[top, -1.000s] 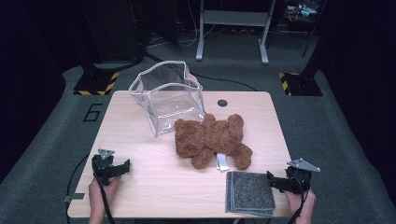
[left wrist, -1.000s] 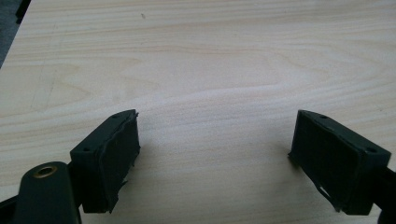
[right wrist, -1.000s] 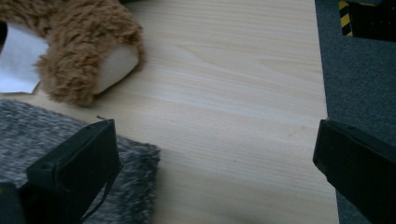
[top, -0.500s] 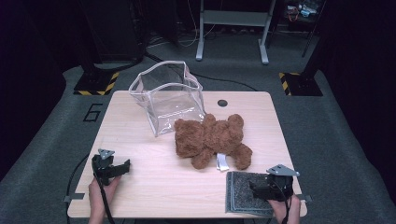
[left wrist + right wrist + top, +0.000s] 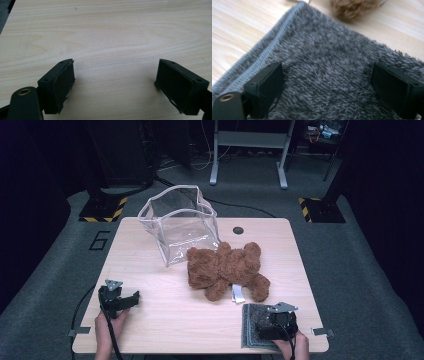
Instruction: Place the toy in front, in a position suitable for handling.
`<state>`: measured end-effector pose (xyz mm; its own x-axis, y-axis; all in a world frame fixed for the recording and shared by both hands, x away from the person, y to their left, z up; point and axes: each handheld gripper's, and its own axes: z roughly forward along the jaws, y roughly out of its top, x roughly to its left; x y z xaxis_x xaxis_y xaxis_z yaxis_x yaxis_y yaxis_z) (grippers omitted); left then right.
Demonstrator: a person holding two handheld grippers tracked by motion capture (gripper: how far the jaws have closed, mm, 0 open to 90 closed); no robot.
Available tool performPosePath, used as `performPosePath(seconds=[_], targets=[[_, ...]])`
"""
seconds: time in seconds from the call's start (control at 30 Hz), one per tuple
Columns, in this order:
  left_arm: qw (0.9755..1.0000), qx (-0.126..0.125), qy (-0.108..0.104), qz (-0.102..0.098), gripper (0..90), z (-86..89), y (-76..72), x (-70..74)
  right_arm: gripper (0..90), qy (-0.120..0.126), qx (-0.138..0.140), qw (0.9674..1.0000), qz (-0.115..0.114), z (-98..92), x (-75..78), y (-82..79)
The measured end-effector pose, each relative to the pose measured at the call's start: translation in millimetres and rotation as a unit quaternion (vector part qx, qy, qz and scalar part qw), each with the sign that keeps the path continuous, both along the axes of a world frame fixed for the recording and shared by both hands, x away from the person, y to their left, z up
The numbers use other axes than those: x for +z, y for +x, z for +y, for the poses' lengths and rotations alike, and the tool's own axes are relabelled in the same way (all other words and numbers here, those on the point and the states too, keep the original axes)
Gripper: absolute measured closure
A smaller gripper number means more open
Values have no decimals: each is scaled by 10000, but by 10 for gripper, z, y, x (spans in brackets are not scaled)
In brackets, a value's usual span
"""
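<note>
one teddy bear (image 5: 226, 269), one grey cloth (image 5: 252, 326), one clear bag (image 5: 181, 224)

— Where does the high view sit?
— Above the person's edge of the table (image 5: 165, 320), facing forward and down; it takes in the whole tabletop and the dark floor beyond, from fairly far off.

— And the left gripper view?
— It rides the left gripper (image 5: 131, 298), looks along its two jaws, very close to bare wood.

— The right gripper view?
— It rides the right gripper (image 5: 325, 82) and looks steeply down, close onto the grey fluffy cloth (image 5: 329, 55), with a brown plush paw (image 5: 354, 8) at its top edge.

— What do they share?
— The high view holds that same cloth (image 5: 250, 325) and teddy bear (image 5: 225, 267) near the table's right front corner, and the wood by the left gripper.
</note>
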<state>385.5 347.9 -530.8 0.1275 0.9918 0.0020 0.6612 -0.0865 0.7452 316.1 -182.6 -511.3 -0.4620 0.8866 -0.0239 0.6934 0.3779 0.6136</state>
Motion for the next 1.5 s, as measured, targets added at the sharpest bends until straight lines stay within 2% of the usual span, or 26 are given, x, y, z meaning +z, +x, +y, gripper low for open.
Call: performPosePath(seconds=[0.07,0.27,0.57,0.63,0.67,0.73,0.8,0.83,0.9,0.93,1.0,1.03,1.1,1.13,1.33,1.47,1.5], targets=[[10000,-2,0,-1,151,0,0,0,106,84,-11,9999,80,-11,-26,5],[10000,-6,1,7,151,-2,-3,1,115,20,-14,9999,127,0,-21,21],[10000,-25,-1,7,151,-4,-5,0,196,1,-10,9997,262,4,13,28],[10000,-25,-1,9,151,-5,-6,1,228,32,17,9997,227,-9,16,24],[10000,-27,1,9,151,-4,-6,0,284,69,-3,9998,168,-35,18,13],[10000,-26,0,9,151,-4,-5,0,308,98,-58,9998,147,-42,20,6],[10000,-35,7,2,151,-3,-5,0,411,160,-98,9998,84,-65,26,-10],[10000,-35,7,2,151,-3,-5,0,411,160,-98,9998,84,-65,26,-10],[10000,-34,7,0,151,-4,-4,0,482,172,-97,9998,29,-86,27,-22],[10000,-34,6,1,151,-4,-4,0,546,185,-124,9998,2,-95,28,-30],[10000,-35,8,1,151,-4,-5,0,574,196,-94,9998,-49,-102,26,-32],[10000,-34,8,1,151,-4,-5,0,639,218,-137,9997,-52,-91,29,-49],[10000,-35,8,1,151,-4,-4,0,661,203,-86,9997,-86,-96,27,-51],[10000,-34,7,1,151,-4,-4,0,703,215,-38,9997,-145,-106,27,-56],[10000,-35,7,1,151,-4,-4,0,735,355,-37,9992,-191,-174,64,-87],[10000,-36,7,1,151,-4,-4,1,736,301,-13,9992,-276,-224,120,-110],[10000,-37,7,2,151,-4,-4,1,736,317,-92,9991,-273,-251,163,-126]])
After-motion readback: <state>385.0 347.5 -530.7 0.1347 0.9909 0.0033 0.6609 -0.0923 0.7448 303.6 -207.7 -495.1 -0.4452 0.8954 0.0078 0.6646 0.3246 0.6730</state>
